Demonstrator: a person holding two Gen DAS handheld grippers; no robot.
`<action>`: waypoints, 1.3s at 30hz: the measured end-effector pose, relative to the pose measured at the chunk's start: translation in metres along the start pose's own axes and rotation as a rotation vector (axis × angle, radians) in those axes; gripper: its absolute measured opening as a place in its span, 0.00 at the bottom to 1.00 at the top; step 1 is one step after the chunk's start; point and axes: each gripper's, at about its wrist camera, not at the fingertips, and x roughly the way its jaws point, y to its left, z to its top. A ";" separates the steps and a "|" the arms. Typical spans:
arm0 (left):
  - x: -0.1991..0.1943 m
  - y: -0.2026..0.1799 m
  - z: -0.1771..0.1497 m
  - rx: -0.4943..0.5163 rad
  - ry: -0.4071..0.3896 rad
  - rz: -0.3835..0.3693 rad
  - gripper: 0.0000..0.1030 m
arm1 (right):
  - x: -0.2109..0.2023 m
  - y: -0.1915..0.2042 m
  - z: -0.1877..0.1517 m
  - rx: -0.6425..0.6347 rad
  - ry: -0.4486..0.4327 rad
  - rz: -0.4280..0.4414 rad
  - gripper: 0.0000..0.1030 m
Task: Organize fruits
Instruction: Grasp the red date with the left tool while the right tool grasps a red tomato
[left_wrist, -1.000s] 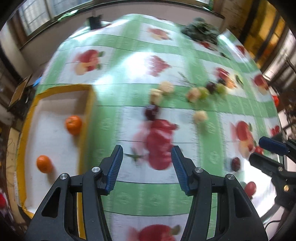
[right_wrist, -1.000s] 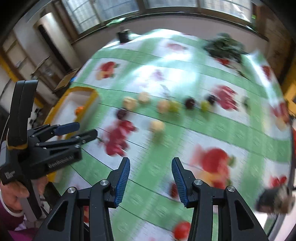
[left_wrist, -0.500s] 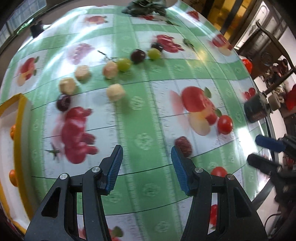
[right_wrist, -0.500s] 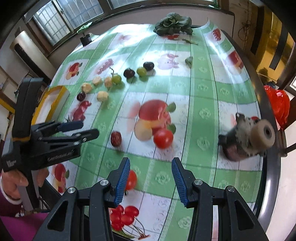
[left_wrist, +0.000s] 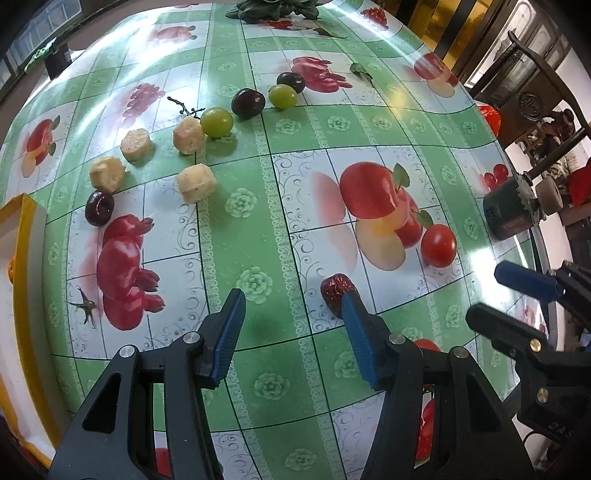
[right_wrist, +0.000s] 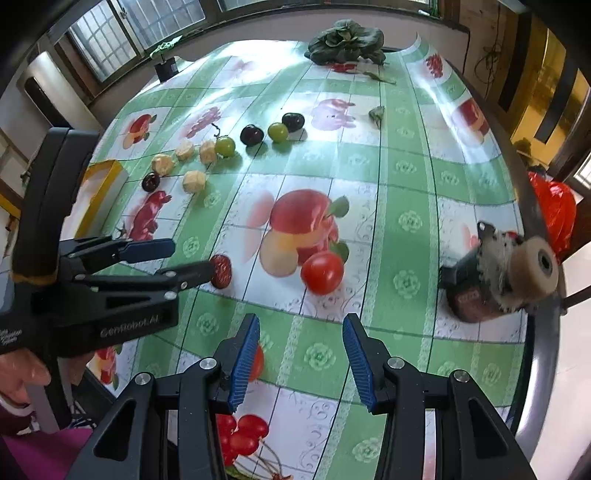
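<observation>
**Grippers Poised Over Scattered Fruit**

Both tools hang part-open and empty above the glossy fruit-print tablecloth (right_wrist: 406, 177). The left gripper (left_wrist: 291, 325) stands beside a wrinkled red date (left_wrist: 336, 290); the right gripper (right_wrist: 301, 350) hovers near a smooth round tomato (right_wrist: 322, 272). Knobbly pale chunks, perhaps peeled fruit (left_wrist: 195, 183), lie among shiny grapes (left_wrist: 217, 122).

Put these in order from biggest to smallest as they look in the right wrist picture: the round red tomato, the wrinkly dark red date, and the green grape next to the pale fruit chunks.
1. Round red tomato, clearly biggest.
2. Wrinkly dark red date.
3. Green grape, which looks smallest, but it lies farther from the camera, so its place after the date is unsure.
</observation>
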 end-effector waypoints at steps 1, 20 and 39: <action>0.000 0.000 0.000 0.000 -0.001 0.001 0.52 | 0.001 0.001 0.002 -0.008 -0.003 -0.014 0.44; 0.005 -0.007 -0.001 -0.041 0.027 -0.025 0.52 | 0.011 -0.012 0.011 -0.055 0.022 -0.052 0.44; 0.016 -0.009 0.008 -0.066 0.023 -0.054 0.21 | 0.023 -0.026 0.022 -0.028 0.023 0.027 0.44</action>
